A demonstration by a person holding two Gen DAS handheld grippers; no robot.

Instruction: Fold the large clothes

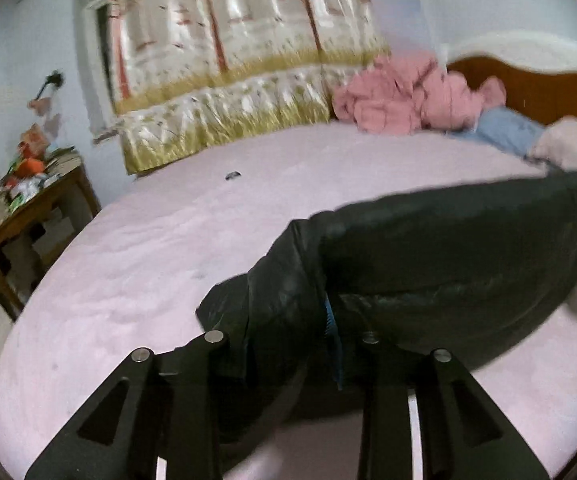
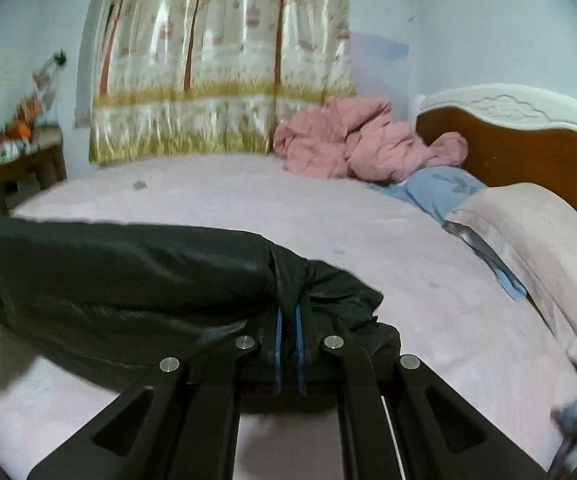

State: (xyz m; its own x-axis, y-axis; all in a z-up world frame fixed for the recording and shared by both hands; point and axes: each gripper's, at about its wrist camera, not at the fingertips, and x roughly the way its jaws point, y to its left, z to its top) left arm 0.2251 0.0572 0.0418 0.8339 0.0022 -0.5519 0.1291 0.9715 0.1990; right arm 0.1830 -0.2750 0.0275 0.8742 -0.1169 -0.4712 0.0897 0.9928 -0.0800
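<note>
Right wrist view: right claw (image 2: 288, 316) was clamped on one end of the black jacket (image 2: 128, 276), left claw (image 1: 308, 320) pinching the other end. Jacket hung stretched between them above the pink bed (image 2: 248, 208). Fold looked mid-way; laying down and final folds remained.

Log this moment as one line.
phase: lifting | left gripper: shut on jacket | right gripper: shut on jacket | jacket: stretched between grippers above bed
</note>
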